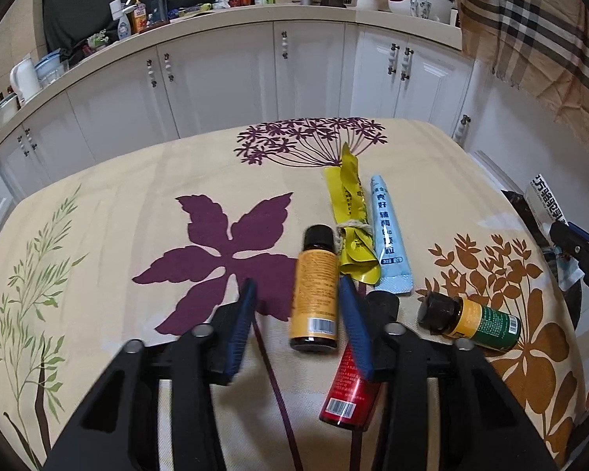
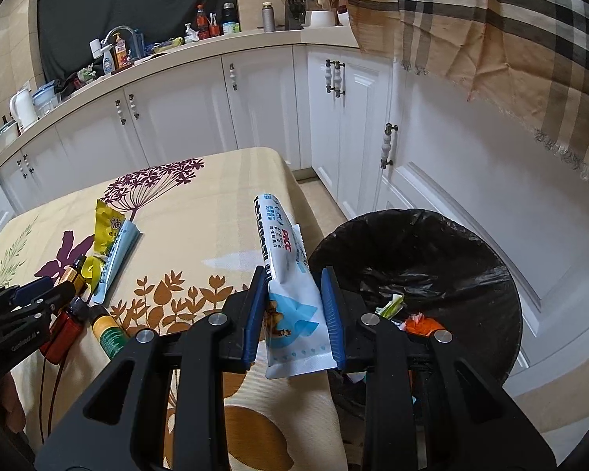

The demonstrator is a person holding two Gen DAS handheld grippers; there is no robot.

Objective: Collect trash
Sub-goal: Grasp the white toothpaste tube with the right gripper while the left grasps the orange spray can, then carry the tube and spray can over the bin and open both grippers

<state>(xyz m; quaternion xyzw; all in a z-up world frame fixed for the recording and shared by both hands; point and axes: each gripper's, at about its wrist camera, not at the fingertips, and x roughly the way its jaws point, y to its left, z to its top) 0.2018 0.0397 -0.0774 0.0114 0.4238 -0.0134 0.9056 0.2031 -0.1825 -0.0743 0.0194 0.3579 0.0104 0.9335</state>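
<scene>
In the left wrist view my left gripper (image 1: 297,285) hangs low over the flowered tablecloth (image 1: 137,204). An orange-labelled brown bottle (image 1: 314,294) lies between its blue pads; the left pad stands apart from it, so the gripper is open. A red bottle (image 1: 345,396) lies under the right finger, and a green-labelled bottle (image 1: 481,324) lies to the right. A yellow wrapper (image 1: 351,216) and a light blue sachet (image 1: 388,231) lie beyond. My right gripper (image 2: 293,272) is shut on a white and blue packet (image 2: 278,235), at the table's edge beside the black-lined bin (image 2: 491,243).
The bin holds some orange and green scraps (image 2: 416,320). White cupboards (image 2: 263,110) and a cluttered counter (image 1: 216,19) run behind the table. A plaid cloth (image 2: 491,31) hangs at the upper right. A person's hand (image 2: 4,404) shows at the lower left edge.
</scene>
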